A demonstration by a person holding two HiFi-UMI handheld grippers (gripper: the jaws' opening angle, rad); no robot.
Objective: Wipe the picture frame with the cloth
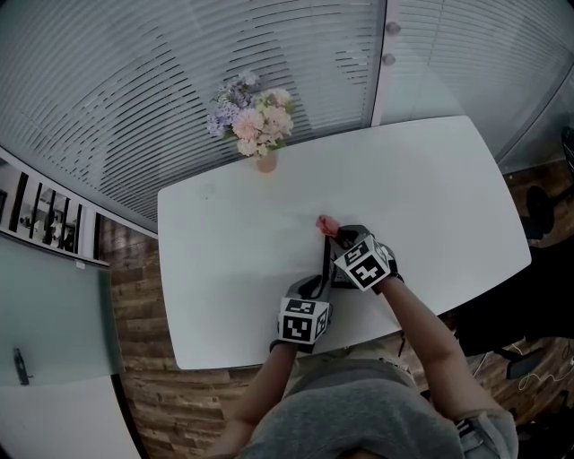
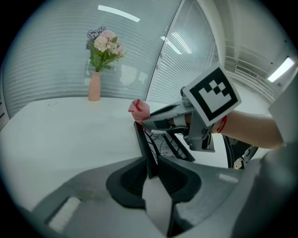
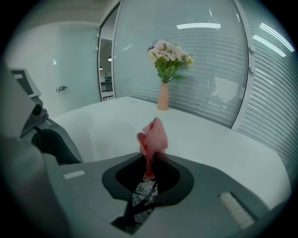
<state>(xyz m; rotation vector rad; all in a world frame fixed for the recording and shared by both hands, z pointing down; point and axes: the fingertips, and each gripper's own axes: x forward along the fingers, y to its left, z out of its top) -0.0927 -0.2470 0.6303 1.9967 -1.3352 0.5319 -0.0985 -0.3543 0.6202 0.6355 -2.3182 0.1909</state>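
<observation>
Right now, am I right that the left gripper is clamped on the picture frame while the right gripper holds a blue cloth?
Not quite: the cloth is pink, not blue. The right gripper view shows it pinched in the right gripper. The rest stands: the left gripper is clamped on the picture frame.

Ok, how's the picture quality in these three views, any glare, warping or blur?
Head view: soft even light, no hard shadows; the blinds bow from the wide lens. Left gripper view: fisheye with dark corners, ceiling lights glare on the glass; the frame is crisp. Right gripper view: same dark ring, a light streak above the flowers; the cloth is sharp.
</observation>
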